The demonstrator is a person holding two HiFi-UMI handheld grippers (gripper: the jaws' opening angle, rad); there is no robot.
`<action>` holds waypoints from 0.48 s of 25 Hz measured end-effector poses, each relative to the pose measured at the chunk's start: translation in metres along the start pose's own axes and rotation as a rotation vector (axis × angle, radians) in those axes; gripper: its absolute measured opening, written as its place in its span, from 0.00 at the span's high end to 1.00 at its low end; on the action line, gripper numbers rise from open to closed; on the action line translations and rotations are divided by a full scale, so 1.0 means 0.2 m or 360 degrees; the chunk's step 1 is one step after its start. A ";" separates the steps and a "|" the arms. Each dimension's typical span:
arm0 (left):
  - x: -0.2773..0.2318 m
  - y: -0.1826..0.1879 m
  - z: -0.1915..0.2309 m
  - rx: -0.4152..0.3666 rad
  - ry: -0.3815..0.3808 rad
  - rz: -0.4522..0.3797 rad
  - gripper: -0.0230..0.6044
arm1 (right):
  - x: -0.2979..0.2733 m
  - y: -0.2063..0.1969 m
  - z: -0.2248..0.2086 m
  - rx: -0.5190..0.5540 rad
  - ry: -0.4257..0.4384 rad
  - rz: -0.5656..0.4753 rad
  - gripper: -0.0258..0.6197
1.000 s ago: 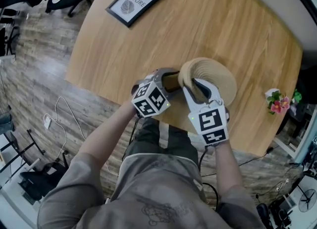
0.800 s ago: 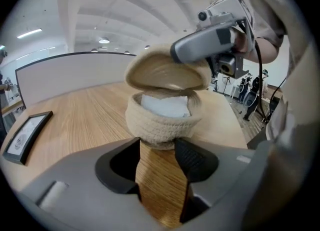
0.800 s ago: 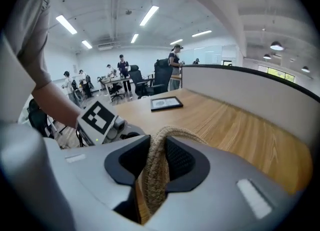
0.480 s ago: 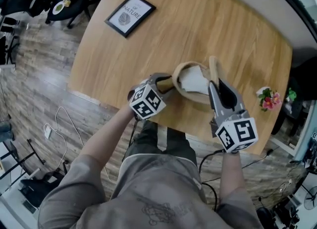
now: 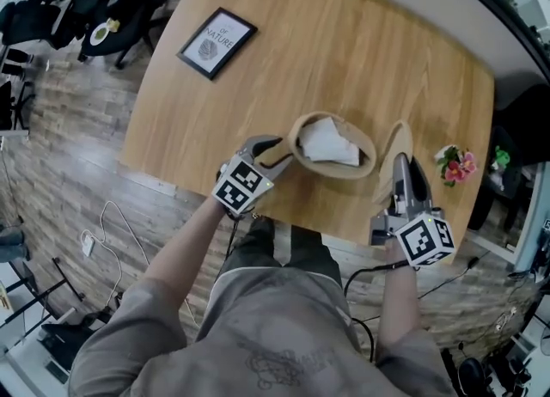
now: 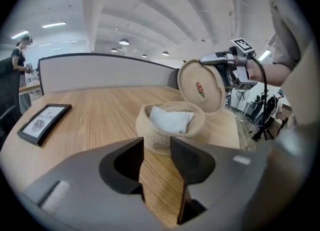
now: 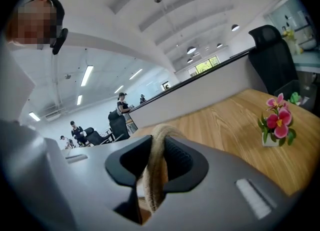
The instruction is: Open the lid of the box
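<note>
My left claw point(image 6: 157, 140): over the near edge of the counter point(image 5: 344, 51), released. Its jaws, lately drawn narrower, have only bare wood between them, and the tips stop just short of the box point(image 6: 145, 128).

My right claw point(image 7: 157, 145): jaws lately drawn in, clenched on the rim of the lid point(image 6: 201, 86), which is held on edge, apart from the box, to its right.

Box: round, woven, open-topped, close to the near edge, with a white cloth bundle point(image 5: 331, 143) inside.

Flower pot point(image 5: 455, 166): just beyond the lid, by the right edge.

Open room: bare wood runs from the box to the far edge.

Framed print point(image 5: 216, 43): flat, near the left edge, well apart from the box.

Grey partition point(image 6: 100, 75): along the far edge.
</note>
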State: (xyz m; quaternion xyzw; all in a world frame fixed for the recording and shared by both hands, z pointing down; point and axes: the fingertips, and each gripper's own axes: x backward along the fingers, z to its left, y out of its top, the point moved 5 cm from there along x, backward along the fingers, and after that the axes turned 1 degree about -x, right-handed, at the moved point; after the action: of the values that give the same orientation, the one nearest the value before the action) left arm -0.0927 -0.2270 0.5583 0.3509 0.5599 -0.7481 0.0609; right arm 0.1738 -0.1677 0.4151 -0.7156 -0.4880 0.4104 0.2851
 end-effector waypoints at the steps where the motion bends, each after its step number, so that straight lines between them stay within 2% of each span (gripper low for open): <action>1: 0.01 0.02 0.00 -0.0006 0.0015 -0.0009 0.70 | 0.00 0.01 0.00 -0.0012 0.0003 -0.0009 0.83; 7: 0.14 0.22 0.02 -0.0066 0.0084 -0.0081 0.73 | 0.02 0.18 0.10 0.0049 0.0092 -0.0126 0.83; 12: 0.35 0.46 0.06 -0.0068 0.0195 -0.0239 0.73 | 0.08 0.41 0.27 0.0234 0.0206 -0.0232 0.82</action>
State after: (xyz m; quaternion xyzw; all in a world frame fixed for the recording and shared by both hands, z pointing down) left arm -0.1052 -0.2503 0.4445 0.3516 0.6033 -0.7155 -0.0223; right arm 0.1685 -0.1832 0.3163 -0.6804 -0.4879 0.3762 0.3967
